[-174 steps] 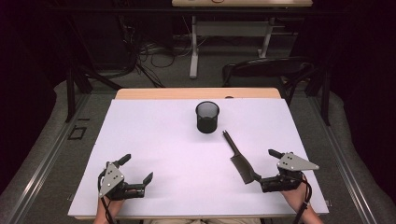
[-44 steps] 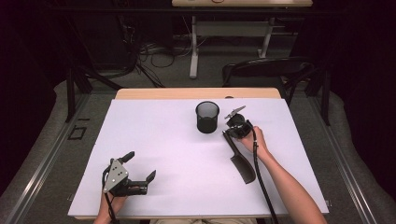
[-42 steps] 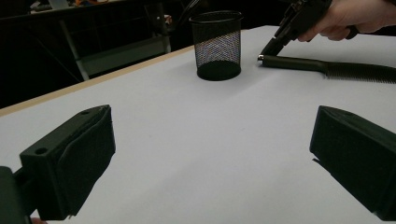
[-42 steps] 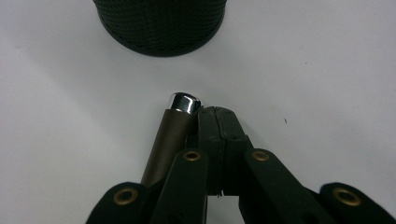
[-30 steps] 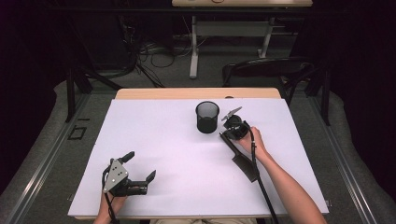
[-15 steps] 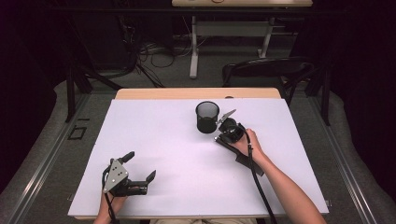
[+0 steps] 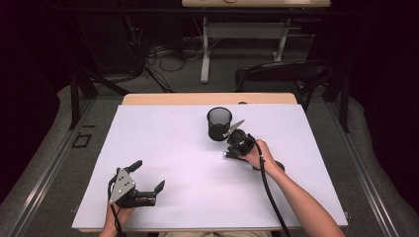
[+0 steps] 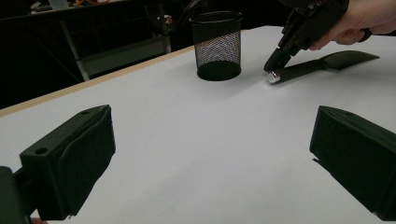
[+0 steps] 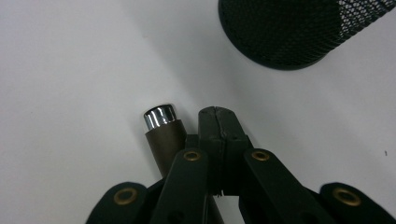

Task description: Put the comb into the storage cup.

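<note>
Dark flat spatula [image 8: 327,64], chrome-capped handle, lying near black mesh cup [image 7: 219,123]

Wide bare white table [image 7: 163,138] between left gripper [image 7: 148,183] and mesh cup [image 7: 219,123]: free passage across, nothing standing there. Mesh cup upright near far edge, only tall obstacle. Right gripper [image 7: 228,153] just beside cup on near-right side, jaws pressed together; narrow gap to cup wall. Dark tool [image 8: 322,64] flat on table under right hand [image 7: 257,154], chrome end [image 9: 159,115] just beside closed jaws; low obstacle there. Free room also left of cup and along near edge between both forearms.
</note>
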### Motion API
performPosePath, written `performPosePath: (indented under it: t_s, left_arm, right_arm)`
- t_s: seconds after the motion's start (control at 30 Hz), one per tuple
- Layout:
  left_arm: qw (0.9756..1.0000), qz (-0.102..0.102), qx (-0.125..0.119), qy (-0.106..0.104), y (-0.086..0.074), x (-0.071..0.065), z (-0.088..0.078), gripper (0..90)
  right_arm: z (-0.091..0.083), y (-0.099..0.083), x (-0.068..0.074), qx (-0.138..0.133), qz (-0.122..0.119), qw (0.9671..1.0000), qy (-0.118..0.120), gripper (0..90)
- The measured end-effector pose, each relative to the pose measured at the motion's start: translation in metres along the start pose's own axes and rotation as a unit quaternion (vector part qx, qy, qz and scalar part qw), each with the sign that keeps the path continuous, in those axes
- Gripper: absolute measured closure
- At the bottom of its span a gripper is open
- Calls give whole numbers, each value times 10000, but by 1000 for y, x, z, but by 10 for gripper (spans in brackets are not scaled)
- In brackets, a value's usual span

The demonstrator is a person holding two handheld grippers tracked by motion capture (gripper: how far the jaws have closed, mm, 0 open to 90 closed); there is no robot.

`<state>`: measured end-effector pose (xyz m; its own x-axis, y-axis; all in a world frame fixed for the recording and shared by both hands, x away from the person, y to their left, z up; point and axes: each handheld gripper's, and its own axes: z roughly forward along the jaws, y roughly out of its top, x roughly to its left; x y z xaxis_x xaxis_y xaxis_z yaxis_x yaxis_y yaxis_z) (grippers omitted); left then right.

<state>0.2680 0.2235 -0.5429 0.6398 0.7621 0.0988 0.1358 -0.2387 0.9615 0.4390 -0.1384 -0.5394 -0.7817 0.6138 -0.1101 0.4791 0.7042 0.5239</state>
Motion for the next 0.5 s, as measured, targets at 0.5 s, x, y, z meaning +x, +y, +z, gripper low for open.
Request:
performPosePath:
  t_s: [0.5]
  left_arm:
    - [10000,0,1,-2,0,0,0,1]
  right_arm:
    - [-5,-5,14,46,-177,9998,120,900]
